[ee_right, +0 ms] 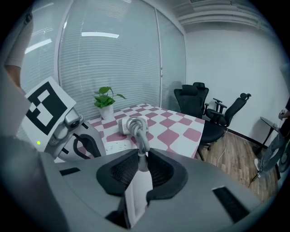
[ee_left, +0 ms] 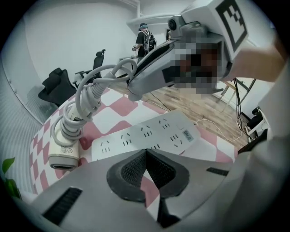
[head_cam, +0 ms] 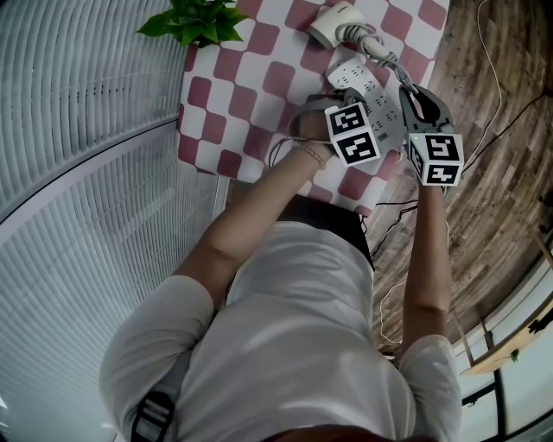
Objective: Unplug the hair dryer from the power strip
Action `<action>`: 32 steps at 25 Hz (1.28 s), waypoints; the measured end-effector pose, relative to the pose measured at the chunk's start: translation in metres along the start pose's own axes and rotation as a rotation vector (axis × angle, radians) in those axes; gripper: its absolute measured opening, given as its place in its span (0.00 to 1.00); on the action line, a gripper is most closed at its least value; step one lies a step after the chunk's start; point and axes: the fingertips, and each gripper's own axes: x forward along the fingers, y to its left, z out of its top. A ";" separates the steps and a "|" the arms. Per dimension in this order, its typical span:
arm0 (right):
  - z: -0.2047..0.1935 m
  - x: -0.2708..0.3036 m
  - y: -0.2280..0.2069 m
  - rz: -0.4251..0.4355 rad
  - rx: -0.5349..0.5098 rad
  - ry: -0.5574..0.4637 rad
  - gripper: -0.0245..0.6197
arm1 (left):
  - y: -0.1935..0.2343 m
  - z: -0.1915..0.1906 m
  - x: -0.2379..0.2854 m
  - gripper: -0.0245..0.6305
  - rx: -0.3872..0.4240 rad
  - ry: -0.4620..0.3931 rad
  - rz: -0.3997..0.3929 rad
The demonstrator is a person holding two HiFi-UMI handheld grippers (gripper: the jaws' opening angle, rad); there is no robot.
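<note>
Pink-checked table (head_cam: 259, 52), plant (head_cam: 197, 22) at its corner; blinds (ee_right: 108, 54), office chairs (ee_right: 195, 102), wood floor (head_cam: 484, 129). Power strip (ee_left: 145, 136) lies near the person-side edge, hair dryer (head_cam: 333, 24) farther in. Left gripper (ee_left: 146, 156) jaws together, empty. Right gripper (ee_right: 140, 170) clamped on plug (ee_right: 138, 190). Its pins are hidden.

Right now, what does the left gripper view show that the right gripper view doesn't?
Left gripper view only: the power strip with its whole socket face, every visible socket empty, and the left gripper shut on nothing. Right gripper view only: the right gripper shut on the white plug, clear of the strip, plus a potted plant. Both: the hair dryer with its coiled grey cord, the checkered table, office chairs.
</note>
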 end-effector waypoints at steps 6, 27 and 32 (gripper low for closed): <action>0.018 0.003 -0.025 -0.014 -0.070 0.011 0.16 | 0.000 0.000 0.000 0.08 -0.006 -0.003 -0.003; -0.038 0.015 -0.038 -0.021 -0.013 0.097 0.16 | 0.000 0.000 0.000 0.08 0.000 -0.015 -0.003; -0.053 0.019 -0.041 -0.022 0.006 0.110 0.16 | 0.000 0.001 0.000 0.08 0.000 -0.012 -0.009</action>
